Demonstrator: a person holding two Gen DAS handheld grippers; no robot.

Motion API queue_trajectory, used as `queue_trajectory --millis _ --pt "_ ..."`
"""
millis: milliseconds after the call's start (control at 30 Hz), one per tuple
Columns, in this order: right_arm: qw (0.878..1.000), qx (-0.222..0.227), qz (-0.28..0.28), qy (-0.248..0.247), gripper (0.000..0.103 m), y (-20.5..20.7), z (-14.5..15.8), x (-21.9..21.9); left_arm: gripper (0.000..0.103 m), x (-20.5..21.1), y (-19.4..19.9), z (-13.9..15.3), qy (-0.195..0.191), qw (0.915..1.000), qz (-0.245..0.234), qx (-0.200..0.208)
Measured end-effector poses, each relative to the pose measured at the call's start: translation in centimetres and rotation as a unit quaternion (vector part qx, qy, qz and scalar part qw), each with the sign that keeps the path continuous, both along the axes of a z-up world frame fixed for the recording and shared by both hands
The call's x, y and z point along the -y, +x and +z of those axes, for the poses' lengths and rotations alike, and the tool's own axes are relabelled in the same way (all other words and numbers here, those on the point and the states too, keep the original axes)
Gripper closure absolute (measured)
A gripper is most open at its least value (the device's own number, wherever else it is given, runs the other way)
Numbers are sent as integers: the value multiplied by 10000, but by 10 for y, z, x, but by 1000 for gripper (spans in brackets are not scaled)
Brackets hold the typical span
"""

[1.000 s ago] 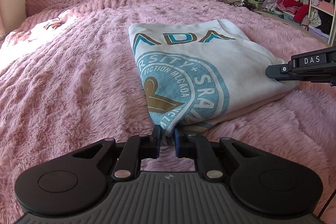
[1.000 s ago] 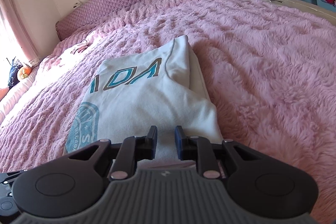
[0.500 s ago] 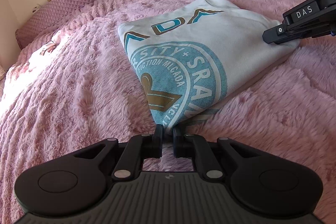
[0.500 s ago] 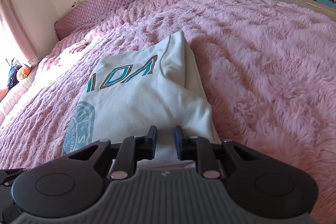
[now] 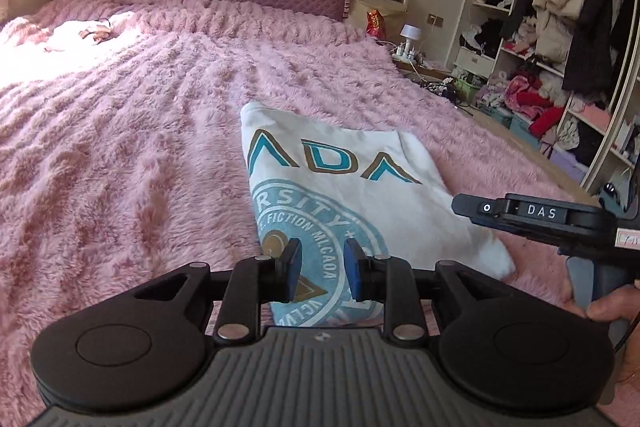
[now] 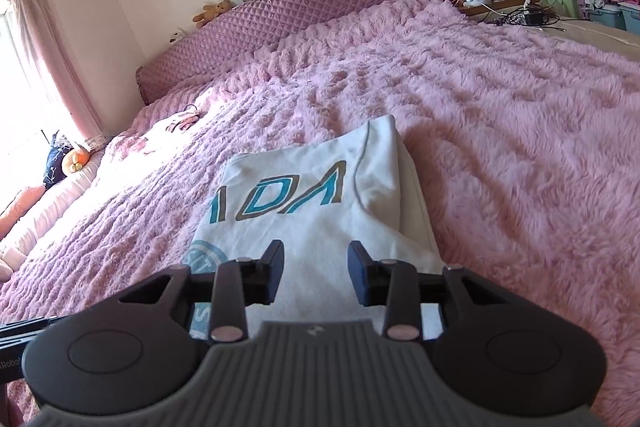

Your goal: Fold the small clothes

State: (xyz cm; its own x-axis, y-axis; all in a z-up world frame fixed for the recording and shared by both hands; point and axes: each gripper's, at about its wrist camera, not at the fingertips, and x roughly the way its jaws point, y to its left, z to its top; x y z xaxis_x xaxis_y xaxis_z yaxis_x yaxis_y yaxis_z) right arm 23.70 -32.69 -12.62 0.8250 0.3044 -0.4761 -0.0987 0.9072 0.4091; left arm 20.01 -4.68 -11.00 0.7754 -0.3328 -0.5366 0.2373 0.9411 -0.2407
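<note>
Shirt: the white folded shirt (image 5: 344, 195) lies flat on the pink fluffy bed (image 5: 120, 147), near its right side.
Print: teal-and-brown letters "ADA", and a round seal with "RSITY" and "FICTION".
Left gripper (image 5: 318, 269): jaws apart, over the near edge of the shirt, holding nothing.
Right gripper (image 6: 316, 273): jaws wide apart, holding nothing.
Label: "DAS" is readable on the right gripper only in the left wrist view.
Right wrist view only: a pink curtain (image 6: 44, 67) at far left.
</note>
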Motion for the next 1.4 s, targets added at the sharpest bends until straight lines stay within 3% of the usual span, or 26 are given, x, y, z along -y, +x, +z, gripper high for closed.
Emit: queue_trajectory --millis 133,333,400,433,467,533,667,833,967,1133,1400 --pt "9999 -57 67 -84 71 19 -2 -7 73 -5 24 -21 -671 9968 50 -429" --pt "9988 -400 -57 -279 78 30 -24 -1 77 -21 36 -54 -1030 9900 232 -939" --pt "9991 -376 39 -217 74 29 -22 3 76 -33 37 -52 -1430 9854 119 -915" --pt "9994 -302 171 -56 64 28 -18 9 68 -41 38 -50 -1694 9816 -15 -877" --pt "9992 -195 313 174 55 27 -14 17 60 -50 41 -49 -1979 9768 -118 -811" --pt "9963 -70 574 630 49 31 -6 40 26 -71 50 -49 -2681 9602 -359 -689" --pt "9908 -238 726 1115 48 54 2 82 23 -111 84 -65 -3727 9231 -313 -894" --pt "9777 -823 1021 1640 41 82 -13 115 23 -136 125 -91 -4192 8991 -443 -1183" --pt "9695 -1221 1105 1815 40 95 -33 120 23 -136 155 -106 -4252 8889 -543 -1616" --pt "9624 -1468 1105 2002 39 110 -55 120 23 -124 181 -108 -4085 8901 -712 -1893" --pt "9476 -1493 1291 2512 33 140 -70 111 23 -94 223 -117 -3769 8901 -917 -2394"
